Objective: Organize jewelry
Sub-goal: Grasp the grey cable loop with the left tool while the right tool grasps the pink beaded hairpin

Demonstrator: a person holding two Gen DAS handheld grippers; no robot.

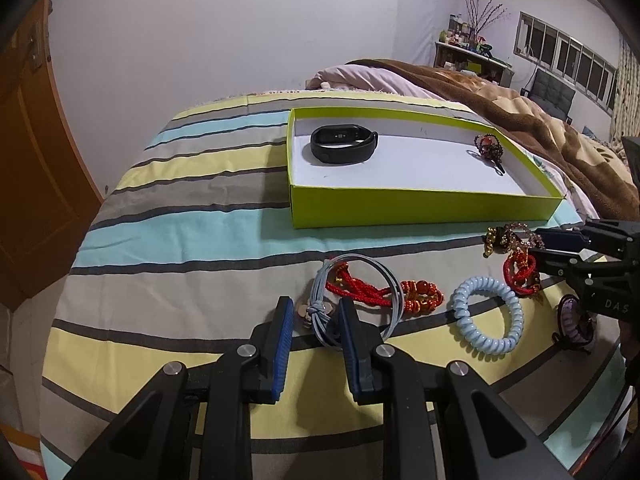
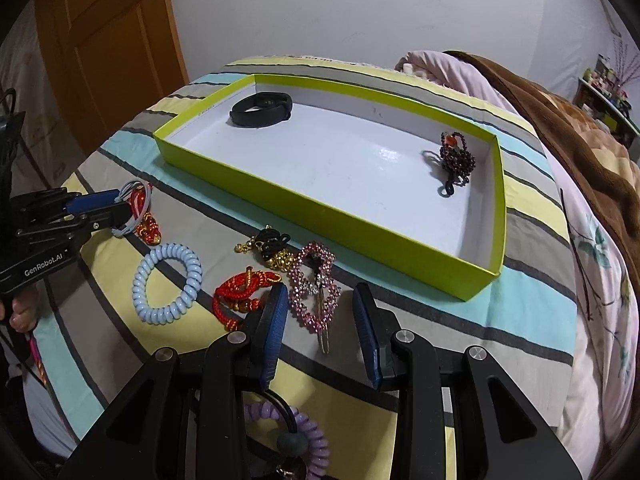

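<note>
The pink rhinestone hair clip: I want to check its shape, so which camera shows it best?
The right wrist view: the pink rhinestone hair clip lies whole between the open right gripper fingers. In the left wrist view that gripper hides it.

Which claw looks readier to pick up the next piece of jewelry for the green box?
Probably the left claw: its open jaws already straddle the grey cord hair tie. The right claw is open around the pink rhinestone clip, but looks further back from it. The green box lies ahead of both.

Left wrist view: low, close over bed [image 1: 168,216], faces green box [image 1: 420,204] at upper centre. Right wrist view: similar height, box [image 2: 332,220] upper centre-right. Both share box, blue coil tie [image 1: 488,320] [image 2: 168,288].
</note>
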